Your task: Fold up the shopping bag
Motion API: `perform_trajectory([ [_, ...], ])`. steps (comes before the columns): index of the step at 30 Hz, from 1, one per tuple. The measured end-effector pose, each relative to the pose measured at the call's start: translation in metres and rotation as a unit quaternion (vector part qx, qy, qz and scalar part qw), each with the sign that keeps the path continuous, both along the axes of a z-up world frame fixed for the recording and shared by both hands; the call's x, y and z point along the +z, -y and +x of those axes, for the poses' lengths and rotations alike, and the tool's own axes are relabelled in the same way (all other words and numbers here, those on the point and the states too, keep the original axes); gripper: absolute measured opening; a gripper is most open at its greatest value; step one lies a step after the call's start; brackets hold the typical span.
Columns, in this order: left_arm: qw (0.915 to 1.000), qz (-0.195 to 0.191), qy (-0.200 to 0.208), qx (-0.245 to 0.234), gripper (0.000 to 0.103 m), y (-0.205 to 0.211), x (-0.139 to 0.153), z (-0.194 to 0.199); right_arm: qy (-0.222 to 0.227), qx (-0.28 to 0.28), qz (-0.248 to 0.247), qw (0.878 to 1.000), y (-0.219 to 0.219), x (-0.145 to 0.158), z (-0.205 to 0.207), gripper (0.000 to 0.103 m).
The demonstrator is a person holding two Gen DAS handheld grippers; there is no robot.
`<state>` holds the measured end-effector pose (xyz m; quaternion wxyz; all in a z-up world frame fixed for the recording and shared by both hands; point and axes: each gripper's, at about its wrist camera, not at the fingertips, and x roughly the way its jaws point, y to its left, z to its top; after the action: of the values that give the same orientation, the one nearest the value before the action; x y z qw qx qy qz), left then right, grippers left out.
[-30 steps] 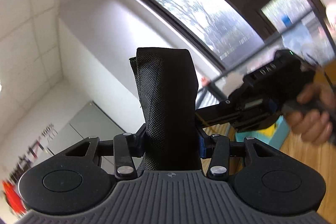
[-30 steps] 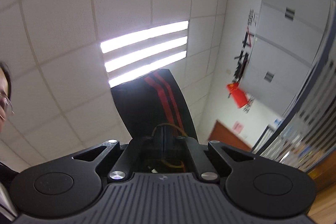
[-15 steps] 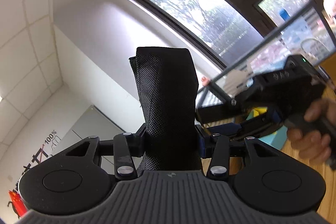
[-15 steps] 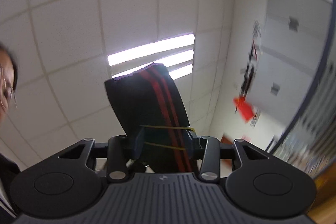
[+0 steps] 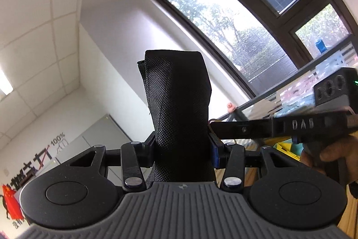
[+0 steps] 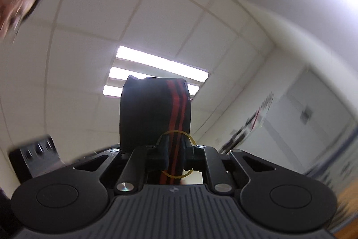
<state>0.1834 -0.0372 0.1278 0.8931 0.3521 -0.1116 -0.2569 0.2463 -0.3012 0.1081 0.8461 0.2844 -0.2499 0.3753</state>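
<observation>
My left tool [image 5: 182, 149] pinches the folded shopping bag [image 5: 179, 109], which stands up as a tight black bundle in the middle of the left wrist frame, its top edge against the white wall below the window [image 5: 235, 21]. The pads press on both sides of it, so that grip looks firm.

My right tool [image 6: 175, 155] comes in from the right edge of the left wrist frame, its tip touching the bundle's right side. In the right wrist view its jaws have just been closing, and they now nip a narrow part of the same bundle, where the red stripes [image 6: 176, 109] run down the middle of the frame. A thin yellow rubber band [image 6: 176, 155] loops around the finger tips and the fabric there.

I judge the folding itself is done and I am at the securing step: getting the band onto the bundle. The next move calls for keeping my left grip steady while I work the band off my right tool's tips and onto the fabric, without letting the folds spring loose or the band snap away.
</observation>
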Motion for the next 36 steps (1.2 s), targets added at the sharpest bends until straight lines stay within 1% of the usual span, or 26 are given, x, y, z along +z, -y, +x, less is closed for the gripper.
perform_trajectory([
  [1, 1.0, -0.007, 0.001, -0.001, 0.048, -0.001, 0.001, 0.0, 0.009, -0.025, -0.014, 1.0, -0.003, 0.003, -0.005, 0.013],
  [2, 1.0, -0.009, 0.003, 0.0, 0.048, -0.001, 0.002, 0.0, 0.022, -0.065, -0.036, 0.997, -0.009, 0.005, -0.011, 0.013],
  [3, 0.9999, -0.014, 0.005, -0.001, 0.048, -0.002, 0.003, 0.0, 0.028, -0.086, -0.05, 0.995, -0.012, 0.006, -0.014, 0.013],
  [4, 0.9998, -0.019, 0.006, -0.001, 0.048, -0.003, 0.003, -0.001, 0.034, -0.108, -0.064, 0.992, -0.015, 0.007, -0.017, 0.013],
  [6, 0.9996, -0.026, 0.009, -0.004, 0.048, -0.003, 0.005, -0.002, 0.05, -0.154, -0.101, 0.982, -0.022, 0.007, -0.024, 0.013],
  [8, 0.9995, -0.028, 0.009, -0.005, 0.048, -0.003, 0.005, -0.002, 0.055, -0.175, -0.125, 0.975, -0.025, 0.011, -0.027, 0.013],
  [12, 0.9987, -0.049, 0.006, -0.01, 0.048, -0.01, 0.009, -0.007, 0.068, -0.212, -0.161, 0.961, -0.031, 0.012, -0.036, 0.013],
  [15, 0.9975, -0.066, 0.0, -0.024, 0.048, -0.012, 0.011, -0.01, 0.075, -0.253, -0.19, 0.946, -0.041, 0.015, -0.04, 0.013],
  [17, 0.997, -0.072, 0.008, -0.027, 0.048, -0.011, 0.009, -0.012, 0.072, -0.282, -0.202, 0.935, -0.046, 0.018, -0.042, 0.013],
  [18, 0.9963, -0.08, 0.001, -0.029, 0.048, -0.012, 0.011, -0.012, 0.076, -0.291, -0.202, 0.932, -0.048, 0.018, -0.043, 0.013],
  [20, 0.9944, -0.1, -0.01, -0.034, 0.048, -0.016, 0.014, -0.011, 0.073, -0.294, -0.202, 0.931, -0.049, 0.023, -0.045, 0.013],
  [21, 0.9925, -0.116, -0.012, -0.037, 0.048, -0.02, 0.015, -0.012, 0.073, -0.295, -0.204, 0.931, -0.05, 0.025, -0.046, 0.013],
  [22, 0.9917, -0.122, -0.01, -0.039, 0.048, -0.021, 0.015, -0.012, 0.076, -0.297, -0.207, 0.929, -0.051, 0.026, -0.047, 0.013],
  [24, 0.99, -0.134, -0.007, -0.042, 0.048, -0.024, 0.015, -0.012, 0.082, -0.316, -0.224, 0.918, -0.058, 0.028, -0.05, 0.013],
  [27, 0.9853, -0.164, -0.012, -0.048, 0.048, -0.03, 0.014, -0.013, 0.081, -0.321, -0.236, 0.914, -0.061, 0.033, -0.055, 0.013],
  [29, 0.9796, -0.193, -0.028, -0.048, 0.048, -0.038, 0.011, -0.007, 0.08, -0.315, -0.241, 0.914, -0.061, 0.029, -0.062, 0.012],
  [30, 0.9763, -0.208, -0.036, -0.048, 0.048, -0.042, 0.009, -0.004, 0.078, -0.313, -0.245, 0.915, -0.062, 0.032, -0.064, 0.012],
  [32, 0.9689, -0.237, -0.052, -0.048, 0.048, -0.05, 0.006, 0.002, 0.061, -0.291, -0.265, 0.917, -0.059, 0.04, -0.067, 0.002],
  [35, 0.9605, -0.264, -0.073, -0.048, 0.048, -0.052, -0.004, 0.013, 0.02, -0.259, -0.293, 0.92, -0.048, 0.048, -0.064, 0.002],
  [36, 0.9569, -0.275, -0.081, -0.048, 0.048, -0.053, -0.009, 0.017, 0.015, -0.255, -0.291, 0.922, -0.042, 0.05, -0.065, 0.005],
])
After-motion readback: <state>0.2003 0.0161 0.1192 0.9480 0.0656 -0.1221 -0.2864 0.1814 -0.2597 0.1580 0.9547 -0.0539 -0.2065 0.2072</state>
